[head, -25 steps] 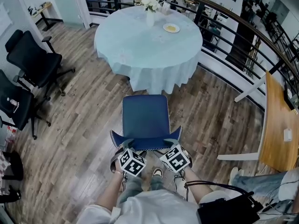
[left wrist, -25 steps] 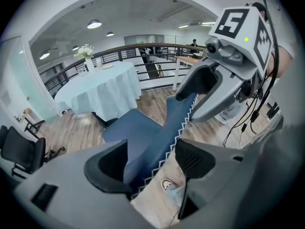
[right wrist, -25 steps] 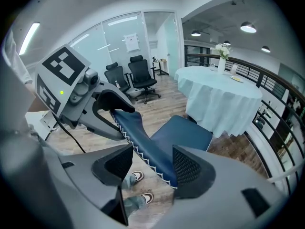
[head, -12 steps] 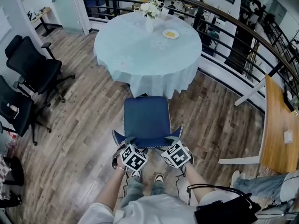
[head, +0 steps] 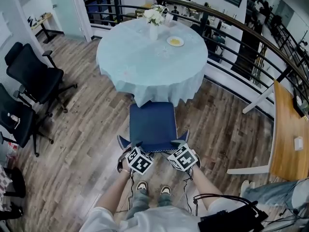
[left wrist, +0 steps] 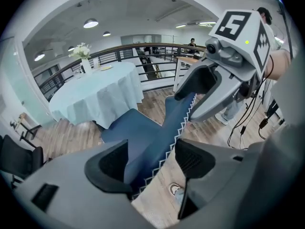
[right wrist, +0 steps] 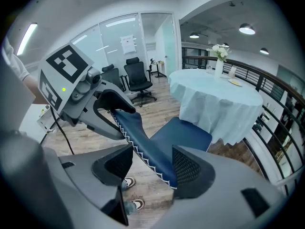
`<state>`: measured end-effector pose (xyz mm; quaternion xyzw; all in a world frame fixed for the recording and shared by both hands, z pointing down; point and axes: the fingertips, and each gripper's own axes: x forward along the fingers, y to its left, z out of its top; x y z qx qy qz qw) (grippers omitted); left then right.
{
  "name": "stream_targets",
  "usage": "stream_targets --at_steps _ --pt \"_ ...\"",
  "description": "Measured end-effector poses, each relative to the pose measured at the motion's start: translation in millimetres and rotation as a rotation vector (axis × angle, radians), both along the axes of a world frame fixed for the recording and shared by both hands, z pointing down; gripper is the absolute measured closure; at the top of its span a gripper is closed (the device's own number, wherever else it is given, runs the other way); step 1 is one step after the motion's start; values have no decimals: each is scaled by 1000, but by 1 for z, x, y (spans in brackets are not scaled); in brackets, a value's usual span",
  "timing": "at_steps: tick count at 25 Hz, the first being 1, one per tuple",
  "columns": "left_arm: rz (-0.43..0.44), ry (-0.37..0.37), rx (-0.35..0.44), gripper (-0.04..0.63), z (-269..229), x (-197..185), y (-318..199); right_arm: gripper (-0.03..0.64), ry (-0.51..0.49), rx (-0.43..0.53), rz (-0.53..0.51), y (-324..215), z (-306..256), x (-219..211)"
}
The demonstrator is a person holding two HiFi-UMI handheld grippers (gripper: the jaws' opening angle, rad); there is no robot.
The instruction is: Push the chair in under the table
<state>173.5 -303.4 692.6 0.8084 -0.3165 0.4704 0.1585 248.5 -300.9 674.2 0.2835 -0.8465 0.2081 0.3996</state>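
Note:
A blue chair stands at the near edge of the round table with a pale blue cloth, its seat front under the cloth's hem. Both grippers straddle the top edge of the chair's back. My left gripper is at the back's left end and my right gripper at its right end. In the left gripper view the blue back runs between the spread jaws of the left gripper, with floor showing beside one pad. The right gripper holds its jaws apart round the back the same way.
A vase of white flowers and a small plate are on the table. Black office chairs stand to the left. A dark railing curves behind the table, and a wooden tabletop is at the right. My shoes are just behind the chair.
The chair has slid forward with both grippers on its back, and its seat front now sits under the tablecloth's hem. The person has stepped forward behind it.

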Motion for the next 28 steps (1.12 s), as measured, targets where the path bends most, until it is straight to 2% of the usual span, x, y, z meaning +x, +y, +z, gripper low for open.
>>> stream_targets --at_steps 10,16,28 --pt "-6 -5 -7 285 -1 6 -31 354 -3 43 -13 -32 -1 6" --pt "-9 -2 -22 285 0 9 -53 354 3 21 -15 -55 -2 9" --pt "-4 -10 4 284 1 13 -94 354 10 29 -10 -95 0 13"
